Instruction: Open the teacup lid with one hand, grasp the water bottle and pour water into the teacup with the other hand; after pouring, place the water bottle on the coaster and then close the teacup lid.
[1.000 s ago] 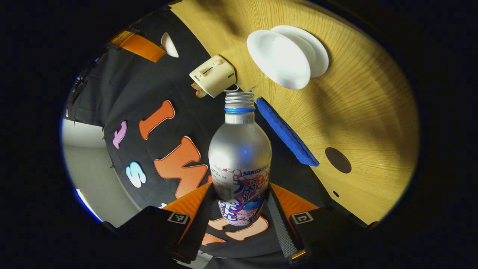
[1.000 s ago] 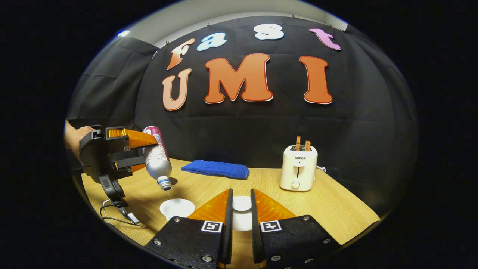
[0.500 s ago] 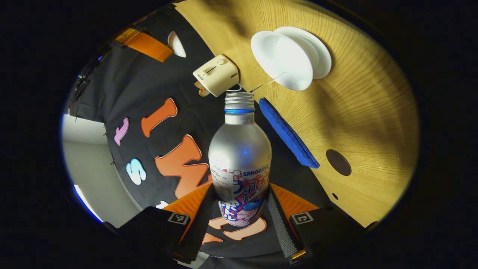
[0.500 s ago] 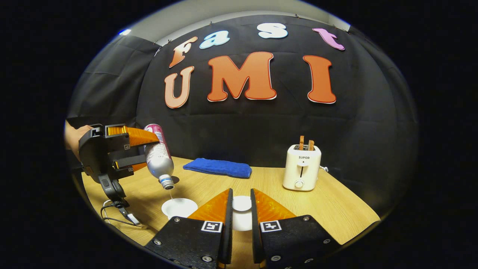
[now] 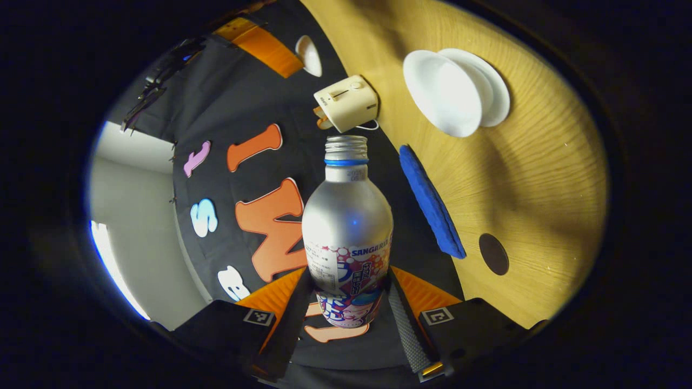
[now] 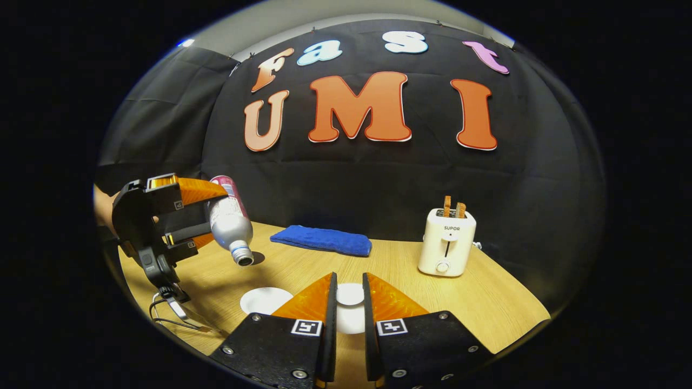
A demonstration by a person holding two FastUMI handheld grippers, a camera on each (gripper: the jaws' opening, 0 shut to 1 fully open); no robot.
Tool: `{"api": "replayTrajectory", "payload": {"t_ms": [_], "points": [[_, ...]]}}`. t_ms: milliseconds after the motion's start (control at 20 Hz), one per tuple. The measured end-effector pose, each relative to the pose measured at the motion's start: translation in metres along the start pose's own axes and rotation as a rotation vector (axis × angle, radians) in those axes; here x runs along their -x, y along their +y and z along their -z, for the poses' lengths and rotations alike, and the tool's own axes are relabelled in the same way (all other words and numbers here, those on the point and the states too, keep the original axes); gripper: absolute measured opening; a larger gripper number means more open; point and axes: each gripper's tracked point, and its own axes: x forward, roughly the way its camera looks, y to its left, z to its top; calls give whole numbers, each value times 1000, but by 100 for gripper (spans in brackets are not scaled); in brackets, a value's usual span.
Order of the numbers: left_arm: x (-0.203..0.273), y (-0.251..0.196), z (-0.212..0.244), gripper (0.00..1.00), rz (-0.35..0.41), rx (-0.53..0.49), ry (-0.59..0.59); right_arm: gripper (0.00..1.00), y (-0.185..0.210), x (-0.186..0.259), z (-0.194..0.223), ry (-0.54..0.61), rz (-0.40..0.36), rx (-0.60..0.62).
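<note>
The left hand-held gripper point(image 5: 346, 302) pinches the water bottle point(image 5: 347, 227) low on its printed label, one finger pressed against each side. The bottle's open, capless mouth points straight ahead of the fingers. In the right gripper view the same left hand-held gripper point(image 6: 208, 216) is held up over the desk point(image 6: 411, 270) with the bottle point(image 6: 230, 221) tilted, mouth slanting down and toward the middle of the desk, base raised behind. A hand point(image 6: 102, 205) shows behind this gripper's body.

Beyond the bottle's mouth and off to its right in the left gripper view lies the white teacup point(image 5: 443, 92), open, sitting on a white saucer point(image 5: 494, 92). In the right gripper view the teacup point(image 6: 265, 300) sits below and a little ahead of the bottle's mouth, apart from it.

The right hand-held gripper point(image 6: 348, 302) has its fingers drawn close together on the white teacup lid point(image 6: 350, 294), held by its knob between them, just right of the teacup.

The dark round coaster point(image 5: 493, 254) lies on the desk to the right of the left gripper's fingers, near the end of a folded blue cloth point(image 5: 430, 202). A white toaster point(image 6: 446, 243) with two slices in it stands well ahead and to the right of the right gripper; the cloth point(image 6: 321, 240) lies ahead on its left.
</note>
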Motion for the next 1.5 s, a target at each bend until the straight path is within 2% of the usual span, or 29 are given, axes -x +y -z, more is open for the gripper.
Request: {"api": "replayTrajectory", "payload": {"t_ms": [400, 450, 500, 700, 750, 800, 900, 950, 1050, 1100, 1150, 1250, 1300, 1350, 1500], "points": [[6, 47, 36, 83, -214, 307, 43, 23, 13, -8, -3, 17, -6, 35], [5, 53, 40, 87, -250, 342, 47, 22, 15, -9, -4, 18, -9, 37], [8, 59, 47, 83, -281, 383, 52, 23, 17, -11, -4, 18, -13, 39], [17, 75, 72, 82, -407, 592, 92, 22, 26, -14, -7, 21, -21, 52], [13, 78, 78, 79, -439, 646, 103, 22, 29, -15, -7, 21, -22, 54], [10, 80, 82, 82, -465, 702, 109, 22, 31, -16, -8, 23, -25, 57], [4, 81, 95, 79, -512, 825, 125, 22, 35, -18, -8, 27, -28, 68], [0, 81, 102, 82, -532, 886, 133, 22, 37, -19, -9, 28, -31, 74], [2, 74, 106, 78, -537, 1013, 158, 22, 39, -19, -9, 32, -34, 82], [0, 69, 107, 82, -525, 1079, 168, 23, 41, -20, -11, 31, -36, 85], [-3, 62, 109, 82, -507, 1132, 183, 23, 43, -21, -11, 32, -40, 85], [-10, 45, 110, 82, -455, 1233, 206, 23, 47, -23, -12, 34, -51, 79], [-12, 35, 109, 78, -428, 1287, 223, 23, 49, -23, -12, 34, -56, 74], [-15, 23, 108, 82, -403, 1339, 245, 23, 51, -25, -14, 34, -58, 71], [-23, -10, 110, 82, -316, 1494, 315, 23, 54, -27, -16, 38, -63, 73]]}}
